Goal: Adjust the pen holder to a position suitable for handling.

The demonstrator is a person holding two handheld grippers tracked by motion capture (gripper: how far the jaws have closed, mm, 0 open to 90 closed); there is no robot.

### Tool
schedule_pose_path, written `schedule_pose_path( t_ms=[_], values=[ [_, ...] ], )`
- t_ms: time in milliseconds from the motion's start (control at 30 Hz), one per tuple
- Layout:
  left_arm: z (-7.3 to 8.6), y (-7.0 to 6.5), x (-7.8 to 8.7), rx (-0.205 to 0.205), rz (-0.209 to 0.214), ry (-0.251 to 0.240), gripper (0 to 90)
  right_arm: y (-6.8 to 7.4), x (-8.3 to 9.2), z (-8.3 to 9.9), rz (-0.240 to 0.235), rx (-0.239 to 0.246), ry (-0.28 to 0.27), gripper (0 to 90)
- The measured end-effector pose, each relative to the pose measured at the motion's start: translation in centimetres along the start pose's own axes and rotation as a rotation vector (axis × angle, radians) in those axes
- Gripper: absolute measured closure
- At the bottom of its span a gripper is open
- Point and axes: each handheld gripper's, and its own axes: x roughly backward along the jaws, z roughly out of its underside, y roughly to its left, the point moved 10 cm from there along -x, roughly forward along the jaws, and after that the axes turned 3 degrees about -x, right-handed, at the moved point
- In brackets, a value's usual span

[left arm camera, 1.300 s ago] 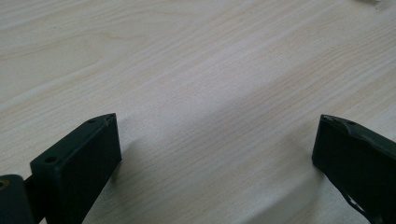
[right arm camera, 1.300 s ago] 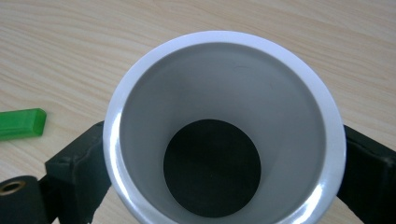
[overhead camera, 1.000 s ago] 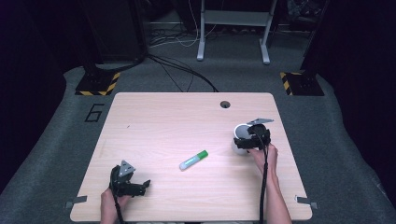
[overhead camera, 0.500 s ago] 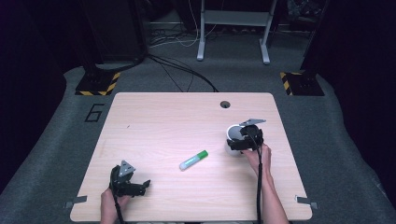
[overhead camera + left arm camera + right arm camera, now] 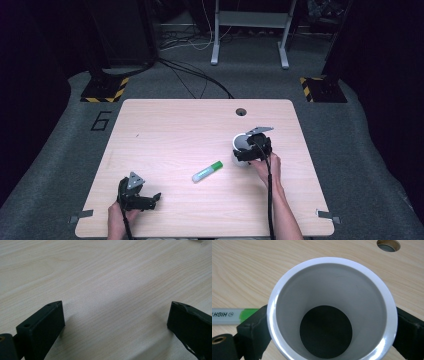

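Observation:
An upright white cup [image 5: 242, 143] with a dark bottom sits at the right of the wooden table [image 5: 175, 130]. My right gripper [image 5: 249, 150] is shut on it. In the right gripper view the cup's rim [image 5: 332, 262] lies between the two black jaws, which press on its sides. I cannot tell whether the cup touches the table. A green-capped highlighter [image 5: 207, 171] lies flat in the middle of the table, and its cap end [image 5: 247, 314] shows just left of the cup. My left gripper [image 5: 146, 198] rests open at the front left, with bare wood between its jaws [image 5: 115, 315].
A round cable hole [image 5: 241, 111] is in the table behind the cup, also the hole [image 5: 388, 245] at the top right of the right gripper view. Cables and a metal stand [image 5: 250, 30] are on the grey floor beyond the table.
My right gripper has carried the white cup leftward, closer to the highlighter. The left gripper has stayed in place.

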Motion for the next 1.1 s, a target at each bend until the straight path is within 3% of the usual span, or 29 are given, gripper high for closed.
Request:
schedule_pose_path(
  t_ms=[300, 367, 433, 533, 733, 900, 967, 1000, 1033, 1100],
  values=[
    [0.0, 0.0, 0.0, -0.002, -0.003, -0.003, 1.3, 1.3, -1.0, -0.9, -0.024, 0.021, -0.001, 5.4],
    [0.0, 0.0, 0.0, -0.002, -0.003, -0.002, 1.3, 1.5, -1.0, -1.0, -0.042, 0.007, -0.006, 0.0],
    [0.0, 0.0, 0.0, 0.0, 0.001, 0.001, 1.3, 1.6, 0.0, -1.1, -0.073, 0.003, -0.03, 0.0],
    [0.0, 0.0, 0.0, -0.002, 0.005, 0.007, 1.3, 1.6, 1.0, -1.0, -0.086, 0.006, -0.045, 0.0],
    [0.0, 0.0, 0.1, 0.002, 0.008, 0.009, 1.2, 1.6, 4.4, 0.2, -0.129, -0.011, -0.132, 0.0],
    [-0.1, 0.0, -0.1, 0.021, -0.005, -0.002, 0.3, -0.2, 5.6, 3.2, -0.081, -0.021, -0.127, 0.0],
    [-0.2, 0.0, -0.2, 0.032, -0.014, -0.009, 0.1, -1.4, 5.5, 4.6, -0.065, -0.052, -0.119, 0.0],
    [-0.2, 0.0, -0.2, 0.032, -0.013, -0.008, 0.0, -2.8, 5.1, 6.1, -0.051, -0.073, -0.106, 0.0],
    [-0.2, 0.0, -0.2, 0.033, -0.015, -0.01, 0.0, -2.8, 5.1, 6.1, -0.051, -0.073, -0.106, 0.0],
    [-0.2, 0.1, -0.2, 0.03, -0.008, 0.004, 0.0, -4.2, 4.8, 7.5, -0.039, -0.106, -0.093, 0.0]
  ],
)
